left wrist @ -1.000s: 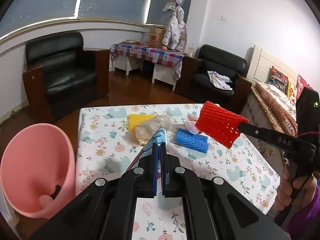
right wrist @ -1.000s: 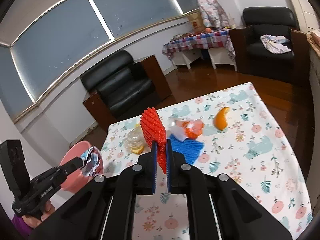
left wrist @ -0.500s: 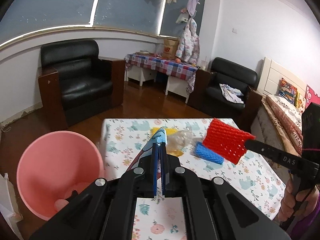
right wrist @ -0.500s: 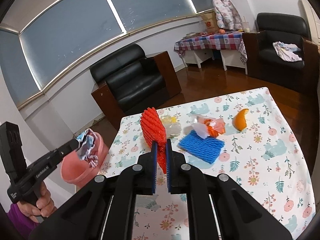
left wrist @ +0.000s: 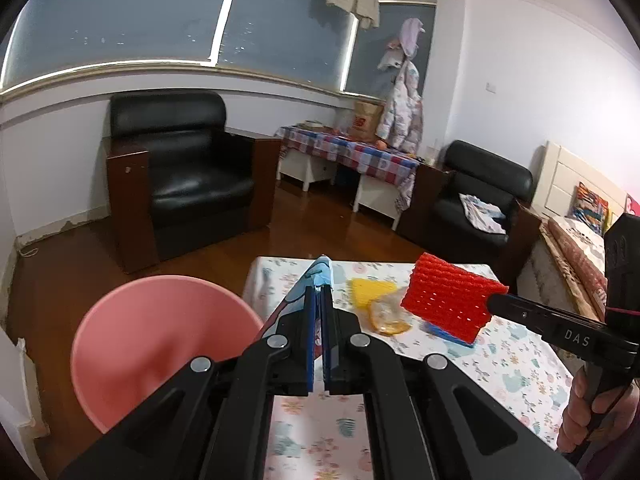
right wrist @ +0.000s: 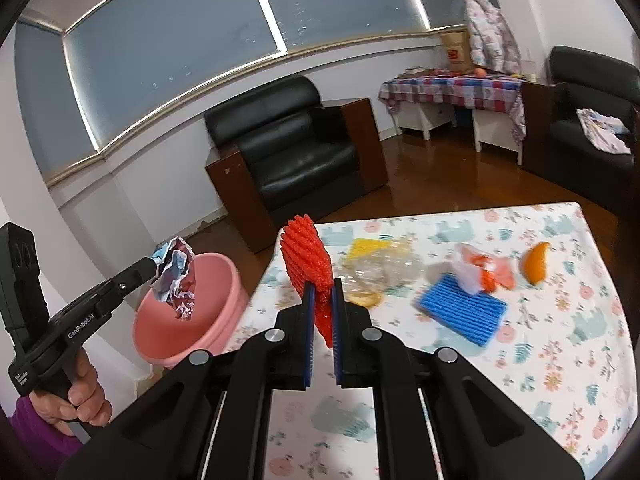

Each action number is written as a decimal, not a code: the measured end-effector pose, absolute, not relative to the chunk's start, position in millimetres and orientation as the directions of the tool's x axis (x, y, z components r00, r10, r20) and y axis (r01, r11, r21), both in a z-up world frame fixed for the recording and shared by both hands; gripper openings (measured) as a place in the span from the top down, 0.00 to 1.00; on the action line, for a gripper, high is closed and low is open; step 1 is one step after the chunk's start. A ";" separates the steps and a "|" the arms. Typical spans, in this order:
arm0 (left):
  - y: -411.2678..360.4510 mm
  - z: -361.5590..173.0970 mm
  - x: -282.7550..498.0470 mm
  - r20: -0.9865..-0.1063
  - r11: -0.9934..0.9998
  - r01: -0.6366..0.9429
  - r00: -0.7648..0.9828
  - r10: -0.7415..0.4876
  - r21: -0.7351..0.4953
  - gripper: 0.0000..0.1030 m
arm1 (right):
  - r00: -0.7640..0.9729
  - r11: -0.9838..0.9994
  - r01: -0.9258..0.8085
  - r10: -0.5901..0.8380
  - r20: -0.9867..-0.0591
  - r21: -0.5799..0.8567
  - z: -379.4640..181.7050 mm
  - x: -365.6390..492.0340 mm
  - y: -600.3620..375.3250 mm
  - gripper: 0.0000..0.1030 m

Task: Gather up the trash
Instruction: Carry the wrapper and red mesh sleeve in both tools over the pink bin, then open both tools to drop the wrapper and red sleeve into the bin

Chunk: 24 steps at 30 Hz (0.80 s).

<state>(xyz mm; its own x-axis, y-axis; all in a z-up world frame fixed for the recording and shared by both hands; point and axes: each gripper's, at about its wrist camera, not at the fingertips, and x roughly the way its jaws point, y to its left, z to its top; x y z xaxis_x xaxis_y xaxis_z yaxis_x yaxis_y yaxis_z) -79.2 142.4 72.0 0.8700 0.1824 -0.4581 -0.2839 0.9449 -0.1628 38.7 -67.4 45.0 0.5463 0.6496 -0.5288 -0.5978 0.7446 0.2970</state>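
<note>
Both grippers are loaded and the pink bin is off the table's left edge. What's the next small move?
Probably open the left gripper: its crumpled wrapper appears to hang over the pink bin. The right gripper, clamping the red foam net, is over the table, so its drop comes after.

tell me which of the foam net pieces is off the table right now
The red foam net, shut in the right gripper and held up in the air. The blue foam net and the yellow foam net lie flat on the table.
</note>
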 end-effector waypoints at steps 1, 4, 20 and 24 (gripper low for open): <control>146.7 72.6 -82.2 -0.455 0.942 -0.292 0.870 0.190 -0.165 0.98 | 0.541 0.740 -0.604 0.654 -0.529 0.297 46.3 38.1 -62.2 0.92; 161.4 73.7 -94.3 -0.445 0.931 -0.324 0.867 0.223 -0.167 0.98 | 0.523 0.721 -0.627 0.669 -0.528 0.293 49.8 35.5 -43.0 0.92; 248.0 41.2 -143.1 -0.505 0.843 -0.496 0.793 0.341 -0.209 0.98 | 0.331 0.589 -0.750 0.727 -0.602 0.299 33.9 16.5 87.3 0.92; 255.5 29.9 -143.0 -0.530 0.832 -0.512 0.777 0.341 -0.215 0.98 | 0.299 0.576 -0.764 0.717 -0.630 0.292 25.6 13.1 111.5 0.92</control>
